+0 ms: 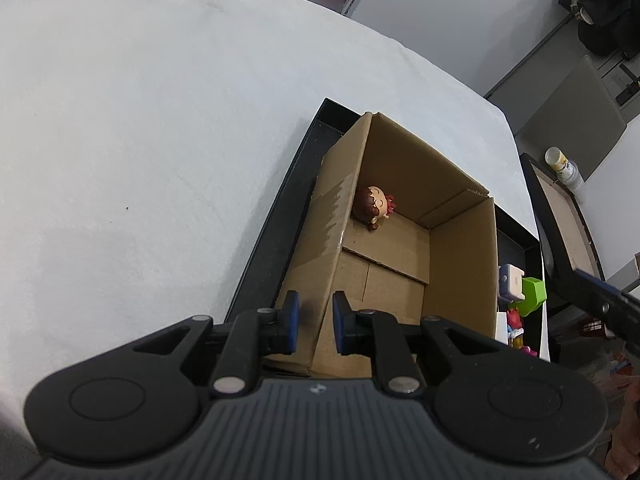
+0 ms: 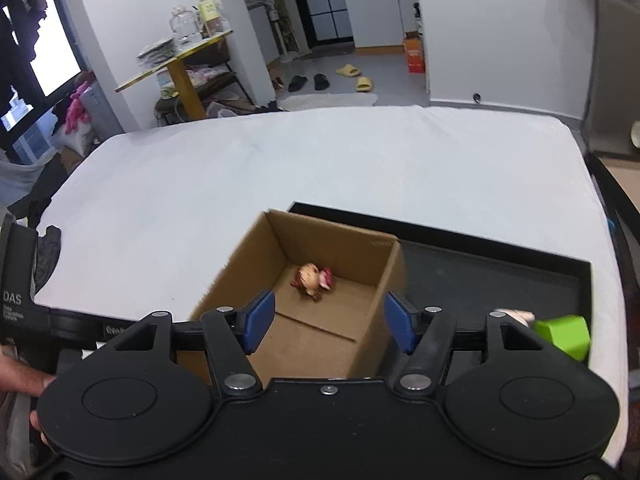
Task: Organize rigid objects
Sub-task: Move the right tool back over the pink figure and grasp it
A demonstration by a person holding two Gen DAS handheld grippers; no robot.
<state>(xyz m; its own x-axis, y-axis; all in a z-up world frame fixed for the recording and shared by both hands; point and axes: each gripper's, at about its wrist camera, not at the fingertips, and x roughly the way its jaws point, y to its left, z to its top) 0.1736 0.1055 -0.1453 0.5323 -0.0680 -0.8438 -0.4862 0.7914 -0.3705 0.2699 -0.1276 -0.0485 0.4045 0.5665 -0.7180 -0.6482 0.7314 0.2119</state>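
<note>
Doll (image 1: 371, 207) lies on its side on the floor of the box (image 1: 456, 248), ahead of both claws and touching neither. The left claw (image 1: 316, 322) has its pads (image 1: 291, 316) a little apart around the near left wall of the box; I cannot tell if they press it. The right claw (image 2: 327, 322) is released, wide, empty, above the near part of the box, with the doll (image 2: 313, 276) just ahead between its pads (image 2: 259, 320). The box stands in a black tray (image 2: 492, 276). A green block (image 2: 566, 334) lies in the tray, right of the right claw.
</note>
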